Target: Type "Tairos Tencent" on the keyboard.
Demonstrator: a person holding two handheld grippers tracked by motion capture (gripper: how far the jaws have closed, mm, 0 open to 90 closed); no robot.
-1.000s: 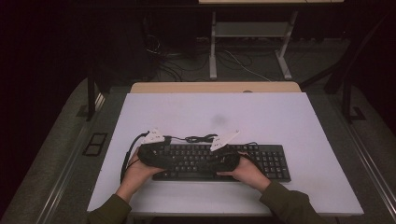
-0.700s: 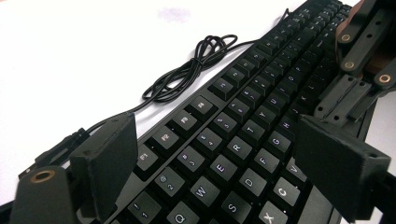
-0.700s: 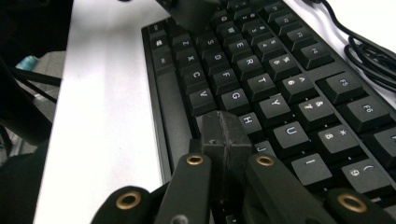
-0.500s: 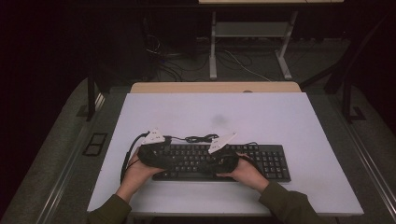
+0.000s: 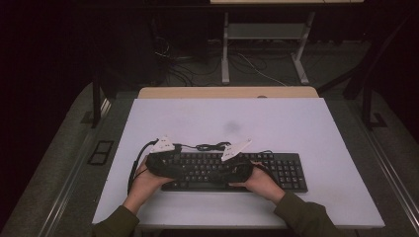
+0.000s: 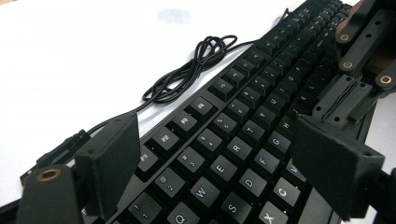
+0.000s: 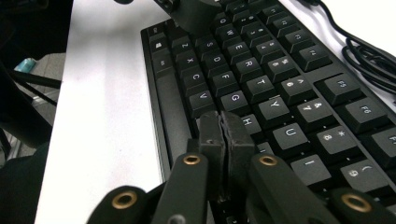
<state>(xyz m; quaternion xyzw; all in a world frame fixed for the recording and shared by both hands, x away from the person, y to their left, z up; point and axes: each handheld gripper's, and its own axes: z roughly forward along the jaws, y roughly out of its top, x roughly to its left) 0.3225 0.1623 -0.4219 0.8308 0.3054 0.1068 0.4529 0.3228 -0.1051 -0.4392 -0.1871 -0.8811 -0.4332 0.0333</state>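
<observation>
The keyboard (image 5: 237, 170) lies on the near part of the table (image 5: 296, 123), its cable (image 6: 187, 74) coiled just behind it. The left gripper (image 6: 224, 163) hovers over the keyboard's left end, jaws wide with nothing between them, having just closed slightly. The right gripper (image 7: 225, 140) sits over the middle keys, near H, jaws pressed together and empty, having just parted slightly.

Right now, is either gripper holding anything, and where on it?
Nothing is held. The left gripper is open above the keyboard; the right gripper is shut with nothing between its pads, tips over the keys.
</observation>
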